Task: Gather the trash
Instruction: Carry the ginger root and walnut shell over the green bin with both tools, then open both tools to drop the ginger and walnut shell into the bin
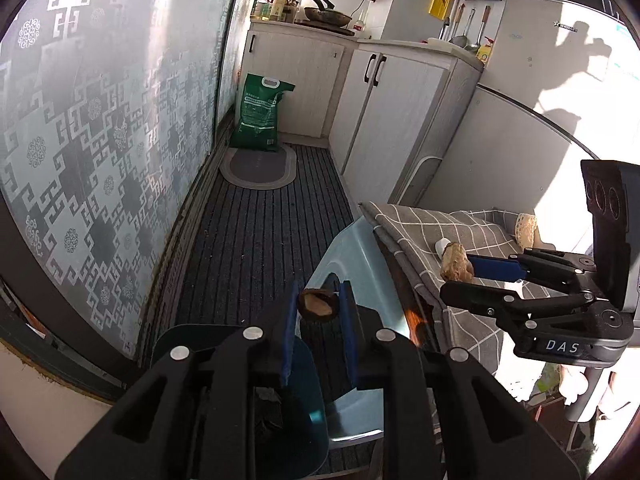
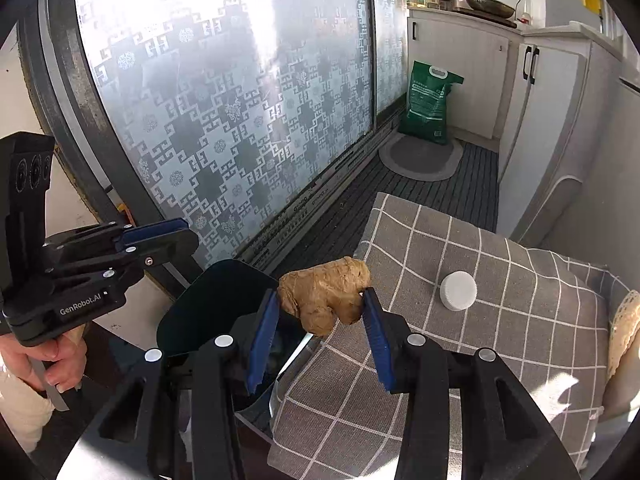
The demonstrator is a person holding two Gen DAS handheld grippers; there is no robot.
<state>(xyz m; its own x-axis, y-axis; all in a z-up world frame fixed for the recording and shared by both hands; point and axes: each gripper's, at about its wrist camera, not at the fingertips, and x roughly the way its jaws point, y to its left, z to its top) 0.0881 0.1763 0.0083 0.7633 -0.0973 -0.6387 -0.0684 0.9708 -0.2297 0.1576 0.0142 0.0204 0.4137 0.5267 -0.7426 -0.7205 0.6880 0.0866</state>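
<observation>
Striped dark floor mat (image 1: 256,236) runs below; left tongs (image 1: 316,308) clench a brown shell scrap (image 1: 318,305), its length crosswise, above the bin's dark lid (image 1: 240,380). From the right wrist, right tongs (image 2: 322,308) grip a ginger piece (image 2: 326,294), lying crosswise, at the checked cloth's (image 2: 500,340) edge, near a white cap (image 2: 458,291).

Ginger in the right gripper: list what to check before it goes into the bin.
1. Grip: ok. The right gripper has a pad on each side of the ginger.
2. Ginger over the bin: not ok. It hangs at the edge of the checked cloth.
3. Bin lid up: ok.
4. Bin free: not ok. The left gripper holds a brown scrap above it.
5. Cloth cleared: not ok. A white cap lies there.
</observation>
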